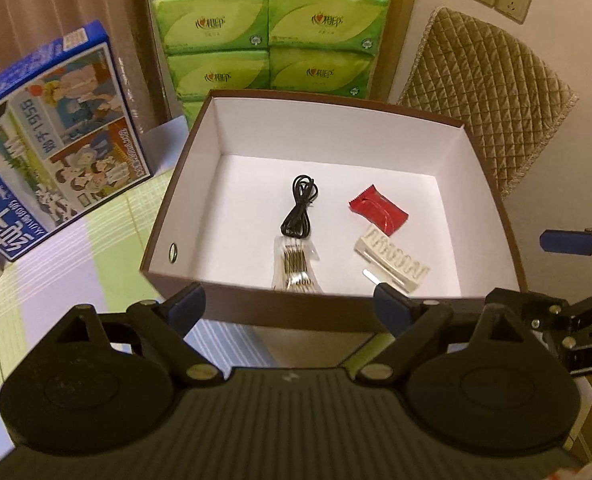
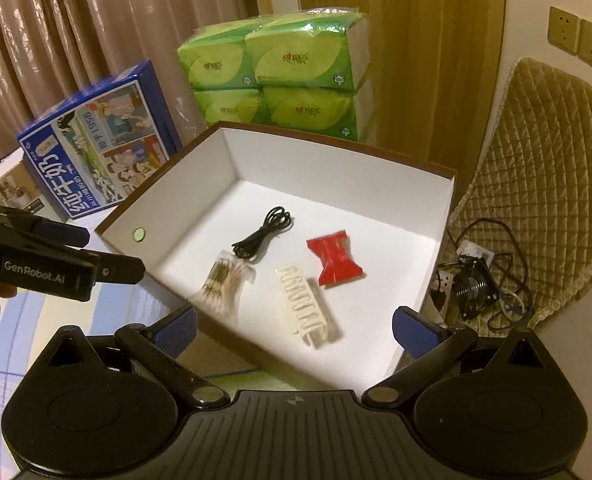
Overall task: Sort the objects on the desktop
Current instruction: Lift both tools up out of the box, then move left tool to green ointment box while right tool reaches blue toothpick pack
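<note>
A brown box with a white inside [image 1: 200, 152] [image 2: 232, 160] stands on the table. In it lie a coiled black cable [image 1: 300, 210] [image 2: 264, 233], a red wrapped packet [image 1: 379, 209] [image 2: 334, 256], a white hair clip [image 1: 392, 263] [image 2: 306, 305] and a clear bag of cotton swabs [image 1: 296, 266] [image 2: 224, 278]. My left gripper [image 1: 290, 306] is open and empty just in front of the box's near wall. My right gripper [image 2: 294, 330] is open and empty above the box's near right corner. The left gripper also shows at the left of the right wrist view [image 2: 66, 250].
A blue milk carton box [image 1: 52, 144] [image 2: 100, 148] stands left of the brown box. Green tissue packs [image 1: 272, 36] [image 2: 292, 72] are stacked behind it. A quilted chair [image 1: 487, 100] [image 2: 543, 184] is at the right, with a small fan and wires [image 2: 473, 284] below.
</note>
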Demonstrator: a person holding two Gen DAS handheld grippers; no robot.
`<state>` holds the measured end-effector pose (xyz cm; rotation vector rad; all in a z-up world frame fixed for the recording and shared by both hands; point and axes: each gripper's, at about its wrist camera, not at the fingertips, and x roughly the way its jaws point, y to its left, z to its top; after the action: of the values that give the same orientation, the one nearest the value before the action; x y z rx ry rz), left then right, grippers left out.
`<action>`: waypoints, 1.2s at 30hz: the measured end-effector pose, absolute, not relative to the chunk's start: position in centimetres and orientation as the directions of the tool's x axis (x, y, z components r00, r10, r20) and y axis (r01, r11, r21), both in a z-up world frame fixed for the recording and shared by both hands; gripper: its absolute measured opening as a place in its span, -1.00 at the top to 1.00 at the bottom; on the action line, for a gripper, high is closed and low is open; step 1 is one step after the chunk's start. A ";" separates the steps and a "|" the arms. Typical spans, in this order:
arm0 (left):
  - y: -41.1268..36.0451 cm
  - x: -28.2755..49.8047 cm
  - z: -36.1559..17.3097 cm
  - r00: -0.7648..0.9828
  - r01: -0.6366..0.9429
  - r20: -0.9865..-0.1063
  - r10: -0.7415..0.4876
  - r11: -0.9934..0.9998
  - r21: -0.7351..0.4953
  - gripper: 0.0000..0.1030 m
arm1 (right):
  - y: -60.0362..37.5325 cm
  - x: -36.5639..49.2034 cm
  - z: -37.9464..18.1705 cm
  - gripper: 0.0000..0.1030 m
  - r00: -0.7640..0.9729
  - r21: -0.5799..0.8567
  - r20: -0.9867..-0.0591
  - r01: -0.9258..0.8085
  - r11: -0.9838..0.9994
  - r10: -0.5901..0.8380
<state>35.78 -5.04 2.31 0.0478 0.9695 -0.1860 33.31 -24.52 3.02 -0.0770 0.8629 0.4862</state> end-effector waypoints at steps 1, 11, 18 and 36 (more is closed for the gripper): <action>-5.0 35.2 2.6 0.558 0.178 -0.819 -0.136 0.983 -0.042 -0.72 | -24.7 32.9 3.2 -0.96 0.550 0.127 -0.744 -0.440 0.889 0.379; -4.9 29.0 5.8 0.640 0.156 -0.758 -0.126 0.987 -0.032 -0.75 | -26.1 29.3 4.9 -0.96 0.568 0.141 -0.721 -0.441 0.887 0.397; -4.5 24.7 6.3 0.668 0.133 -0.738 -0.098 0.991 -0.011 -0.75 | -26.1 26.7 5.8 -0.96 0.569 0.153 -0.709 -0.451 0.879 0.416; -2.3 15.0 3.0 0.630 0.041 -0.775 -0.055 0.998 -0.037 -0.75 | -26.1 20.7 3.7 -0.96 0.524 0.137 -0.729 -0.519 0.844 0.440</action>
<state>15.05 -2.26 3.04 -0.0163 0.8876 -0.0550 20.74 -26.10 3.73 -0.1020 0.8425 0.5753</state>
